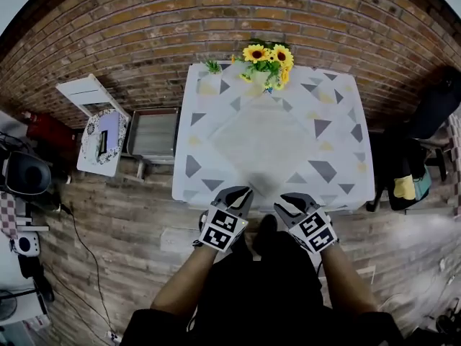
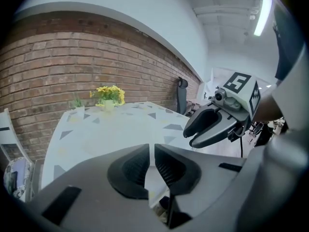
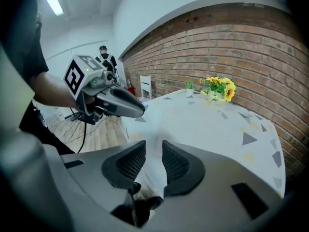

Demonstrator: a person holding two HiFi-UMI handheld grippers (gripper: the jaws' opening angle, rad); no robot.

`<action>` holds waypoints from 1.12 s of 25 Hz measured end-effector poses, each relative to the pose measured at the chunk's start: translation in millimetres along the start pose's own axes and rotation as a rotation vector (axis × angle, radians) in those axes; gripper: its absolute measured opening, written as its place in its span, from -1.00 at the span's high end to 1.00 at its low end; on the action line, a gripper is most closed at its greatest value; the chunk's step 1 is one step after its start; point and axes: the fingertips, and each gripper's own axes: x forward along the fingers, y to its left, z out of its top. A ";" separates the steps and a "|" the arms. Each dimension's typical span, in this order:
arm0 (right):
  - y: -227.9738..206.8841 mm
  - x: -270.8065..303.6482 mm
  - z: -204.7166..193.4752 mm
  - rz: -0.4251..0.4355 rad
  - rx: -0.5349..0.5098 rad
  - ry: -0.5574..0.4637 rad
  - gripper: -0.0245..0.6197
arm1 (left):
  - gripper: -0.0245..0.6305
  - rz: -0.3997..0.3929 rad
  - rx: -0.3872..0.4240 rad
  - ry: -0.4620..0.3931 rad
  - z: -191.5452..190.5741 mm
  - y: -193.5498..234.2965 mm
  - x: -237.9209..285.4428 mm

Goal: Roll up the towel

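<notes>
A pale towel [image 1: 268, 137] lies flat, turned like a diamond, in the middle of the triangle-patterned tablecloth [image 1: 209, 168]. Both grippers hover over the table's near edge, short of the towel. My left gripper [image 1: 241, 192] has its jaws almost together with nothing between them [image 2: 151, 151]. My right gripper [image 1: 289, 200] stands beside it, jaws apart and empty [image 3: 153, 146]. Each gripper shows in the other's view: the right gripper [image 2: 191, 131] at the right, the left gripper [image 3: 139, 111] at the left. Neither touches the towel.
A vase of sunflowers [image 1: 268, 62] and a small green plant [image 1: 212, 66] stand at the table's far edge by the brick wall. A white chair [image 1: 94, 121] and a grey crate [image 1: 153, 134] are at the left, a dark chair [image 1: 432, 114] at the right.
</notes>
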 end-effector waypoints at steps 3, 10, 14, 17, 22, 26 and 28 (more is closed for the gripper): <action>6.8 13.4 -10.9 -0.007 -0.025 0.037 0.54 | 0.77 -0.029 -0.003 0.030 -15.7 -2.0 6.8; 1.2 49.8 -29.6 0.000 -0.092 0.096 0.54 | 0.64 -0.056 0.084 0.127 -37.4 1.2 29.4; 1.8 64.3 -37.4 0.016 -0.110 0.115 0.54 | 0.62 -0.057 0.125 0.165 -45.0 6.4 39.3; -0.5 71.2 -41.5 0.017 -0.122 0.126 0.54 | 0.57 -0.068 0.131 0.192 -51.3 7.7 46.8; -1.6 80.3 -44.2 0.011 -0.185 0.159 0.62 | 0.54 -0.075 0.191 0.210 -54.7 7.1 53.2; -3.2 81.9 -40.4 0.029 -0.205 0.166 0.73 | 0.54 -0.100 0.236 0.223 -52.4 2.4 57.6; -4.6 82.6 -38.8 0.045 -0.196 0.169 0.75 | 0.54 -0.119 0.237 0.237 -52.7 1.4 61.4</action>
